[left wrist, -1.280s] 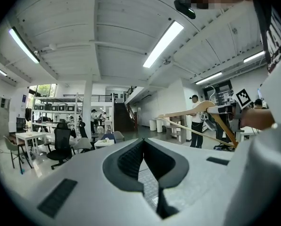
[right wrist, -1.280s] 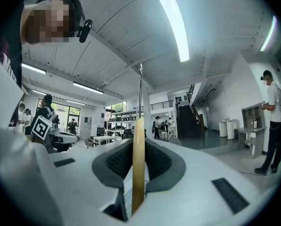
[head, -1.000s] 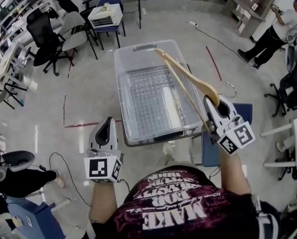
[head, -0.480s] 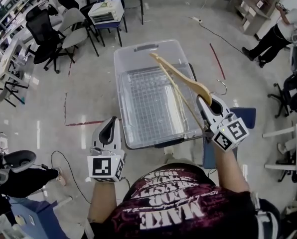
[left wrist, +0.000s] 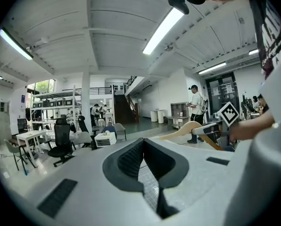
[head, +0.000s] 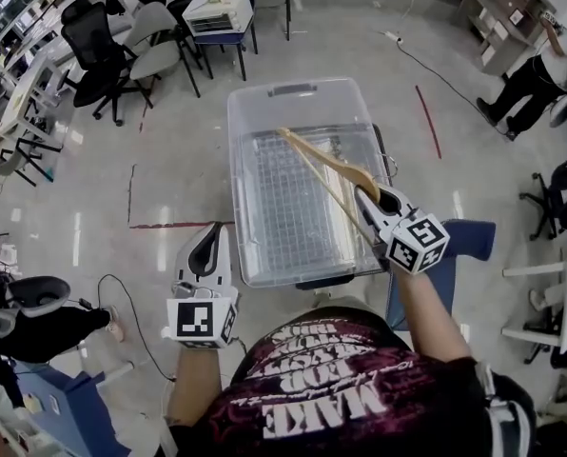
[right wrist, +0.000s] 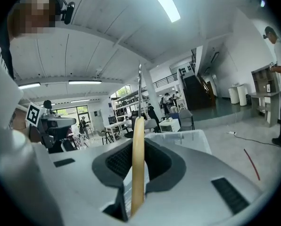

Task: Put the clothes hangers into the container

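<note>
A clear plastic container (head: 298, 89) with a ribbed bottom stands on the floor in front of me. My right gripper (head: 369, 198) is over its near right corner, shut on one end of a wooden clothes hanger (head: 326, 165). The hanger reaches back and left over the inside of the container, its metal hook (head: 390, 168) at the right rim. In the right gripper view the hanger (right wrist: 137, 164) stands edge-on between the pads of the right gripper (right wrist: 138, 147), with the container (right wrist: 183, 138) beyond. My left gripper (head: 205, 239) hangs left of the container's near corner, shut and empty, as the left gripper (left wrist: 143, 142) view also shows.
Office chairs (head: 98, 60) and a blue chair carrying a white box (head: 222, 12) stand behind the container. A blue seat (head: 469, 241) is at my right. A person (head: 540, 74) stands at the far right. Red tape lines (head: 426, 122) and a cable (head: 122, 322) lie on the floor.
My right gripper has carried the hanger leftward and lower, from beside the container's right rim to over its inside. The left gripper has hardly moved.
</note>
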Motion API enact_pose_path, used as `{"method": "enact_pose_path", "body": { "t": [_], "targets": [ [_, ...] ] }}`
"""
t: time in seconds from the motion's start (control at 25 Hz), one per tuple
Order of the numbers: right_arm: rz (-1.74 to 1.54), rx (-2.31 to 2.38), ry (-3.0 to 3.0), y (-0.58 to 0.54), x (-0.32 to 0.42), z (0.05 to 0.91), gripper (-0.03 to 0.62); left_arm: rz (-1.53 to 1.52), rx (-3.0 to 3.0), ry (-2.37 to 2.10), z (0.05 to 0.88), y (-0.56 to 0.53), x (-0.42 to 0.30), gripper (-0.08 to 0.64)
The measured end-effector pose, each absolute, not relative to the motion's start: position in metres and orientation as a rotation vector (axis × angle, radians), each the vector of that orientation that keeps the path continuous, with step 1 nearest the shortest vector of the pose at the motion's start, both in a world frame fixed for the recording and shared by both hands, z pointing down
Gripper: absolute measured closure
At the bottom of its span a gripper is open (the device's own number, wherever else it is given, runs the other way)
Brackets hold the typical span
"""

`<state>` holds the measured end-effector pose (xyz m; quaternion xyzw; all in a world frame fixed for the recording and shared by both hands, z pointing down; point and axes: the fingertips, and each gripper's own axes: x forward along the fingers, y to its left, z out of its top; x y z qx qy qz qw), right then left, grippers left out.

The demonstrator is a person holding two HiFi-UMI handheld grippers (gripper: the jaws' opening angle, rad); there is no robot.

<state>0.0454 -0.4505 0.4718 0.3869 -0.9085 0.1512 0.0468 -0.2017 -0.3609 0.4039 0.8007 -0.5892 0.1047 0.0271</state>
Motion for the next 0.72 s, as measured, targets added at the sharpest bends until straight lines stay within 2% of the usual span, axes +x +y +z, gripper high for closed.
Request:
{"method": "enact_pose_path", "body": {
  "t": [0.48,0.72],
  "targets": [
    [0.84,1.003,-2.555,-0.502,0.034,0.586,0.529,0.358,2.365,-1.972,0.393,-0.371,-0.209,0.554],
    [0.875,0.899,-2.639,-0.523,0.019,0.58,0.531,0.397,2.303,-2.032,0.394,-0.374,-0.211,0.554]
  ]
}}
